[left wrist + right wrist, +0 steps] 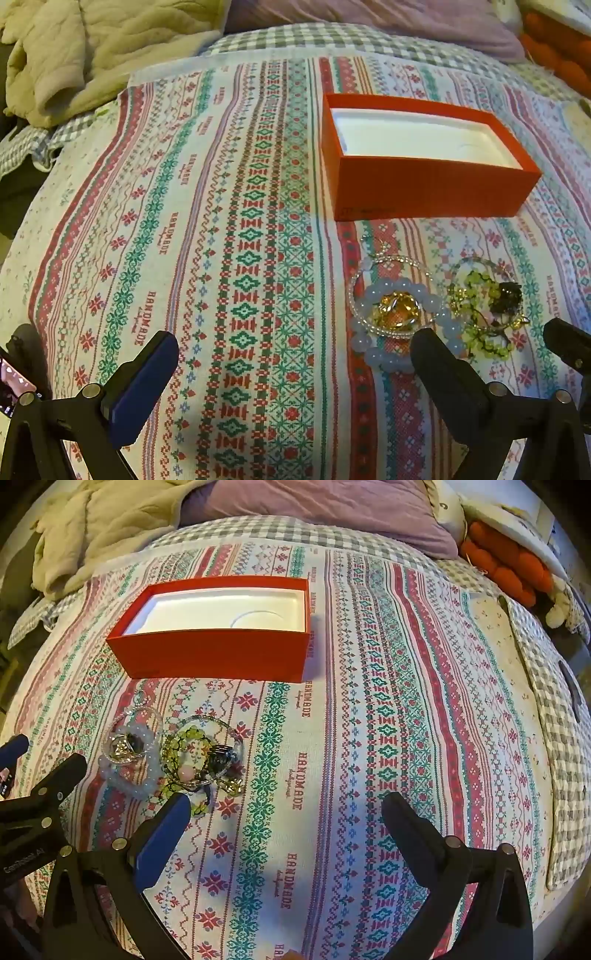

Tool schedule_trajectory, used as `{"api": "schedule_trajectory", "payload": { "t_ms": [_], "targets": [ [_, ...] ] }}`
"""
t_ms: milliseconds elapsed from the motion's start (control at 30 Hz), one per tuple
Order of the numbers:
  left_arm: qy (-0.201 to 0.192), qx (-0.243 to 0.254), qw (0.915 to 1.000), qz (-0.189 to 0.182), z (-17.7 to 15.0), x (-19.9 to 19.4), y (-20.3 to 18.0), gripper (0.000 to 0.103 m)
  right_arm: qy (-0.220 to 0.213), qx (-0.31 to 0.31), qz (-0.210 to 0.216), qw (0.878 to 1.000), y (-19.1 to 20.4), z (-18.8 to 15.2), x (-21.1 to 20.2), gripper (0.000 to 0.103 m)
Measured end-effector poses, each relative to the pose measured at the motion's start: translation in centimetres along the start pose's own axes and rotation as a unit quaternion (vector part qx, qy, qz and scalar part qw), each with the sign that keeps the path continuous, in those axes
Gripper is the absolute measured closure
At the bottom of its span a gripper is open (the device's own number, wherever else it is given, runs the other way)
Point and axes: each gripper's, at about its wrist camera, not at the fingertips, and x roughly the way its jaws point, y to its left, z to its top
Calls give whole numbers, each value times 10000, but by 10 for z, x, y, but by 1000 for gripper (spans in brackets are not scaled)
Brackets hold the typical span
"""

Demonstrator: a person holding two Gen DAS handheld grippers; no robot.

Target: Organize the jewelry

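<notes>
An open orange box (pixel 424 188) with a white, empty inside stands on the patterned cloth; it also shows in the right wrist view (pixel 218 653). In front of it lies a pile of jewelry: a pale blue bead bracelet (pixel 391 358), a clear bead hoop around gold pieces (pixel 395 314), and a yellow-green bead bracelet with dark pieces (pixel 487 306). The pile also shows in the right wrist view (pixel 173 760). My left gripper (pixel 295 350) is open and empty, its right finger beside the pile. My right gripper (pixel 286 808) is open and empty, its left finger at the pile's near edge.
The patterned cloth (pixel 221 221) lies over a checked bedspread (pixel 554 716). A beige quilt (pixel 92 55) and a purple pillow (pixel 314 509) lie at the back. An orange knitted thing (pixel 506 568) sits at the back right.
</notes>
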Motion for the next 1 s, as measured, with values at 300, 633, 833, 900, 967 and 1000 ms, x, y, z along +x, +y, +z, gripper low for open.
{"api": "schedule_trajectory", "payload": {
  "t_ms": [300, 633, 833, 900, 967, 1000],
  "targets": [
    [-2, -5, 10000, -7, 0, 0, 0, 0, 3, 7, 1, 10000, 1, -1, 2, 0],
    [-9, -22, 10000, -19, 3, -1, 1, 0, 7, 21, 11, 10000, 1, -1, 3, 0],
    [-12, -30, 10000, -44, 4, -2, 2, 0, -3, 30, 19, 10000, 0, -1, 3, 0],
    [-13, -31, 10000, -46, 4, -2, 2, 0, -3, 25, 8, 10000, 0, -1, 3, 0],
    [-13, -32, 10000, -45, 4, -2, 2, 0, -3, 27, 6, 10000, 0, -1, 3, 0],
    [-14, -36, 10000, -45, 4, -2, 2, 0, -5, 30, 4, 10000, 0, -1, 3, 0]
  ]
}}
